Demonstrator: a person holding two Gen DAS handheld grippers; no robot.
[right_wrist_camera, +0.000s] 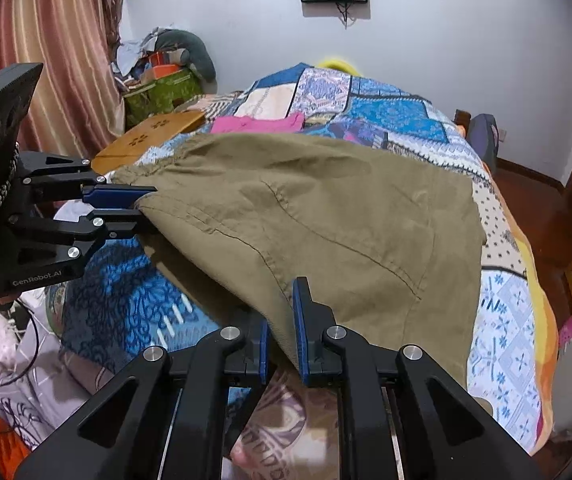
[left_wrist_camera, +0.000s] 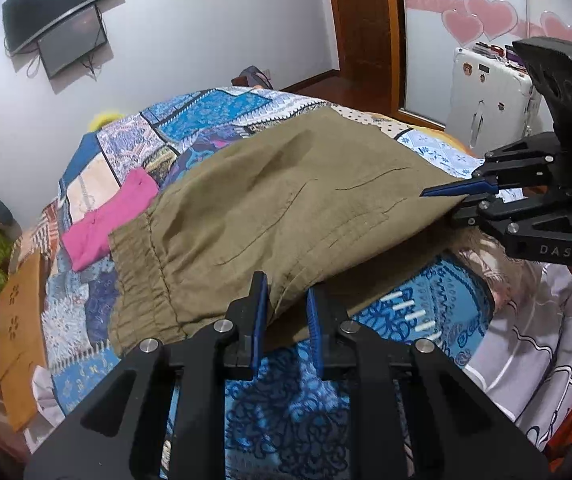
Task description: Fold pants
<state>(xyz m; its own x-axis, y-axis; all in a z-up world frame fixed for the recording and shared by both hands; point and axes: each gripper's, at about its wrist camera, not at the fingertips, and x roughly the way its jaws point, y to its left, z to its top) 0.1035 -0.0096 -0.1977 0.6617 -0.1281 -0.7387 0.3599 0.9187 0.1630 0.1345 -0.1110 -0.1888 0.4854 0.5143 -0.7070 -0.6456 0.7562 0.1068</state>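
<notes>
Pants (left_wrist_camera: 286,200): olive, spread across the bed (left_wrist_camera: 213,112), near edge lifted off the quilt.
Left hand-held gripper (left_wrist_camera: 288,320): jaws narrowed onto the near hem, cloth pinched between the blue pads.
Right hand-held gripper (right_wrist_camera: 281,328): clamped tight on the pants' near edge.
Pink garment (left_wrist_camera: 105,216): on the bed, just beyond the pants' waistband.

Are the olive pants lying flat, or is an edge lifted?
Lifted: both grippers pinch the near edge of the olive pants, raising it off the patchwork quilt.
</notes>
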